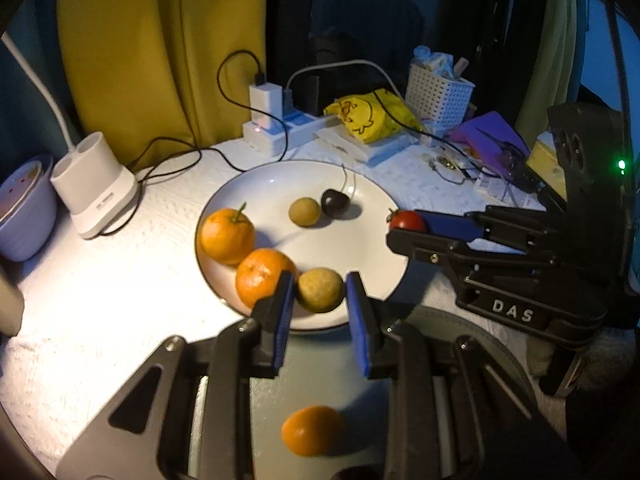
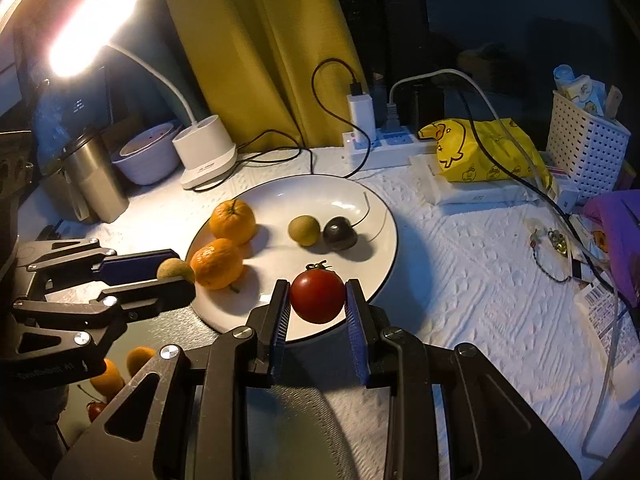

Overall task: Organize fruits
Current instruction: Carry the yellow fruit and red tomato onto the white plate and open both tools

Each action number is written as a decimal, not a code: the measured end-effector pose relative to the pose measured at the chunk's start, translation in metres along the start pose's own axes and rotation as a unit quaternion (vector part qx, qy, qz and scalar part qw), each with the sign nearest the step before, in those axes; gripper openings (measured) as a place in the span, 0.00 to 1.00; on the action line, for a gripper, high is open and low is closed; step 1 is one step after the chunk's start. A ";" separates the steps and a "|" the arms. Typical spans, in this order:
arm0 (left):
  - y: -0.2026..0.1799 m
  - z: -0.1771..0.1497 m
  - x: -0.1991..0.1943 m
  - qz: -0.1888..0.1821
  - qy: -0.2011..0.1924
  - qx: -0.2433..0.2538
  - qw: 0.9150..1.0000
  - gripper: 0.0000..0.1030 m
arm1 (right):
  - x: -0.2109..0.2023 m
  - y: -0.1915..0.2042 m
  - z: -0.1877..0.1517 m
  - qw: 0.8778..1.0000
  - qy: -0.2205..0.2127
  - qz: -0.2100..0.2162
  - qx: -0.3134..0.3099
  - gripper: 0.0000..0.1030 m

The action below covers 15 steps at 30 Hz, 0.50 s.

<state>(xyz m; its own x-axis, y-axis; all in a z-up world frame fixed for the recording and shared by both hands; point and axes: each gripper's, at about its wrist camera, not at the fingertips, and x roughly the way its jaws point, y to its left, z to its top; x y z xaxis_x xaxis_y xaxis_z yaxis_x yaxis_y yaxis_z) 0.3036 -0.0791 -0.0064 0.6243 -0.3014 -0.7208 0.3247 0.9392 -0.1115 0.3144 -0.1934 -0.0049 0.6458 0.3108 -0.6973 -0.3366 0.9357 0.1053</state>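
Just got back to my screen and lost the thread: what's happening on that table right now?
A person is sorting fruit with two hand-held tongs. The left tongs are shut on a small tan-green fruit, and the right tongs are shut on a cherry tomato, both at the near edge of the white plate. Two mandarins, another small tan fruit and a dark cherry lie on that plate. Another orange fruit sits on a darker plate below the left tongs.
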 end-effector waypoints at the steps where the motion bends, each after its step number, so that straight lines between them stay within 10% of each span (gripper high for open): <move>1: -0.001 0.001 0.003 -0.002 0.003 -0.001 1.000 0.26 | 0.001 -0.002 0.000 1.000 0.000 0.000 0.001 0.29; 15: 0.000 0.008 0.018 -0.005 0.013 -0.010 1.000 0.29 | 0.011 -0.014 0.000 1.000 -0.002 -0.005 0.010 0.29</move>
<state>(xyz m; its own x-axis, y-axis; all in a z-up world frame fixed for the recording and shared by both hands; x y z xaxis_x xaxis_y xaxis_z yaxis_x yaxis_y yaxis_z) 0.3201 -0.0858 -0.0140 0.6025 -0.3061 -0.7371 0.3159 0.9396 -0.1320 0.3262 -0.2032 -0.0145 0.6516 0.3029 -0.6954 -0.3165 0.9418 0.1136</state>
